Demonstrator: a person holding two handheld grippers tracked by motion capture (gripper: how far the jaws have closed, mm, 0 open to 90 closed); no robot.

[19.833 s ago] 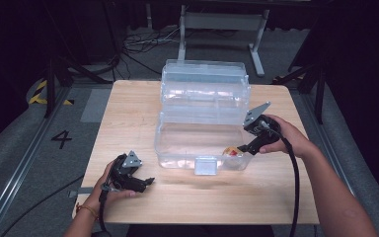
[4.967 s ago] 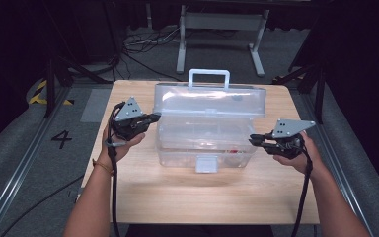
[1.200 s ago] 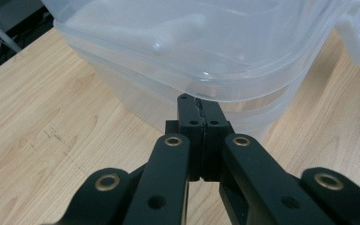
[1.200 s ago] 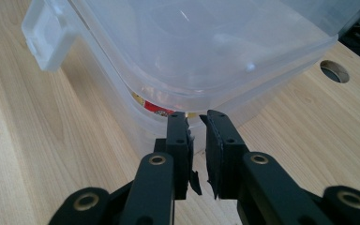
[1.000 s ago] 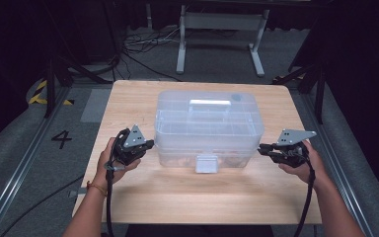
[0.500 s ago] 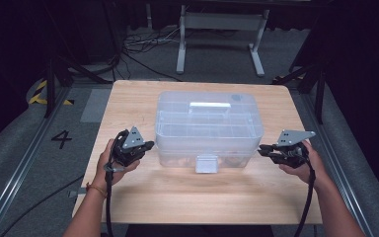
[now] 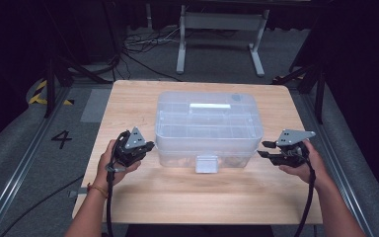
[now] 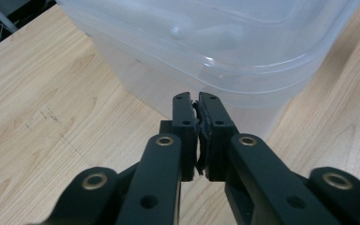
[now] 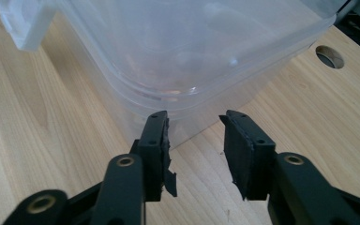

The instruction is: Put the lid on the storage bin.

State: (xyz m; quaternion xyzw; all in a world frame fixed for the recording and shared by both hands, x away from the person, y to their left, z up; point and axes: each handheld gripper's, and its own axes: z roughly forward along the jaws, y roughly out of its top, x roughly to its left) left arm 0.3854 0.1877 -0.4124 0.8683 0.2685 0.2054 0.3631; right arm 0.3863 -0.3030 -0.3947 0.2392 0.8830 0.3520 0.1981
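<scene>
We see a clear plastic storage box (image 7: pixel 208 126) with its lid on, sitting mid-way across the wooden table (image 7: pixel 128 103), its front latch (image 7: pixel 207 163) facing us. Through the cloudy walls we cannot make out what is inside. The left gripper (image 8: pixel 197 110) sits just beside the box's left end, its jaws pressed together with nothing between them. The right gripper (image 9: pixel 194 129) sits just beside the right end, jaws parted and empty. Our forearms are cut off at the high view's bottom edge.
</scene>
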